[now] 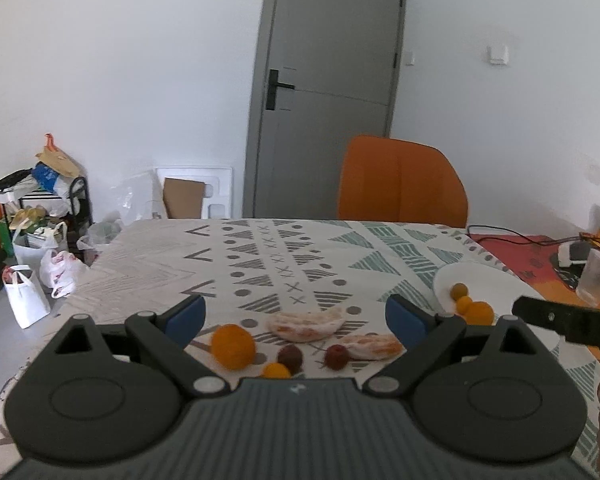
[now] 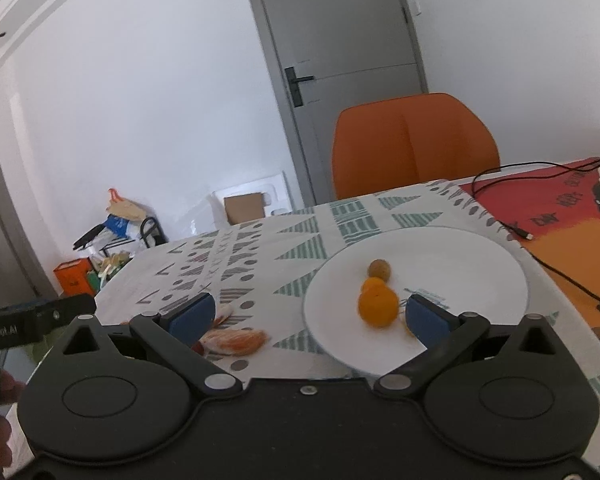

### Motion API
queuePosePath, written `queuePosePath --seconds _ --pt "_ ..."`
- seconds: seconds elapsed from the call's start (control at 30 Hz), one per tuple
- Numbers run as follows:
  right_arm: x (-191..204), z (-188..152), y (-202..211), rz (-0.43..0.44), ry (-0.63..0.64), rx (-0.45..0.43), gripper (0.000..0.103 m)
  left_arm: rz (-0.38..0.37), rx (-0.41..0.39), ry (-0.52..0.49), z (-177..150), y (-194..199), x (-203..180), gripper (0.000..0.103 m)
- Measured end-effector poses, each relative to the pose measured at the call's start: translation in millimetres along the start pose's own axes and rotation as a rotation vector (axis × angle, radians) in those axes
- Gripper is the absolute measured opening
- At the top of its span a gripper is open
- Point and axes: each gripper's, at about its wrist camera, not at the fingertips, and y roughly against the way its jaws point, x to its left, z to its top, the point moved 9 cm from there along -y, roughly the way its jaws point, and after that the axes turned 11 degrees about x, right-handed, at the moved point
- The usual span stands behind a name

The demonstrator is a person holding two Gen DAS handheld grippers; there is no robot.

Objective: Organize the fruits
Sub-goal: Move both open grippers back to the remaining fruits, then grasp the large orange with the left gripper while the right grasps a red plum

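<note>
My left gripper (image 1: pixel 296 320) is open over the patterned tablecloth with nothing between its blue pads. Just beyond it lie a large orange (image 1: pixel 233 346), a small orange (image 1: pixel 276 371), two dark red fruits (image 1: pixel 290 357) and two peeled citrus pieces (image 1: pixel 306 324). My right gripper (image 2: pixel 309 317) is also open and empty, hovering at the near rim of a white plate (image 2: pixel 460 272). On that plate sit a brownish fruit (image 2: pixel 379 269), a small orange (image 2: pixel 374 283) and a bigger orange (image 2: pixel 378 307). The plate (image 1: pixel 488 280) shows at the right of the left wrist view.
An orange chair (image 2: pixel 412 144) stands at the table's far side before a grey door (image 1: pixel 324 80). A red mat with black cables (image 2: pixel 540 216) lies right of the plate, and a clear plastic cup (image 1: pixel 596 282) stands there. Bags and clutter (image 1: pixel 40 248) crowd the floor left.
</note>
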Motion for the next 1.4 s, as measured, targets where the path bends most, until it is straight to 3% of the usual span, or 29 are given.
queuePosePath --seconds 0.4,0.63,0.7,0.83,0.97,1.07,1.4 --pt "28 -8 -18 0.047 0.037 0.044 0.103 0.069 0.000 0.106 -6 0 60 0.096" --pt "45 -12 -31 0.075 0.067 0.075 0.102 0.054 0.017 0.132 -13 -11 73 0.093" --pt "50 -14 -36 0.084 0.078 0.089 0.098 0.049 0.019 0.125 -14 -13 74 0.091" --pt "59 -19 -49 0.112 0.088 0.139 0.073 0.030 0.033 0.124 -16 -18 76 0.084" --pt "70 -24 -62 0.144 0.097 0.182 0.058 0.013 0.060 0.138 -21 -28 81 0.072" --pt "81 -29 -72 0.170 0.104 0.217 0.047 0.003 0.074 0.137 -22 -36 81 0.071" --pt "100 -36 -99 0.170 0.120 0.269 0.043 -0.047 0.132 0.119 -25 -64 77 0.071"
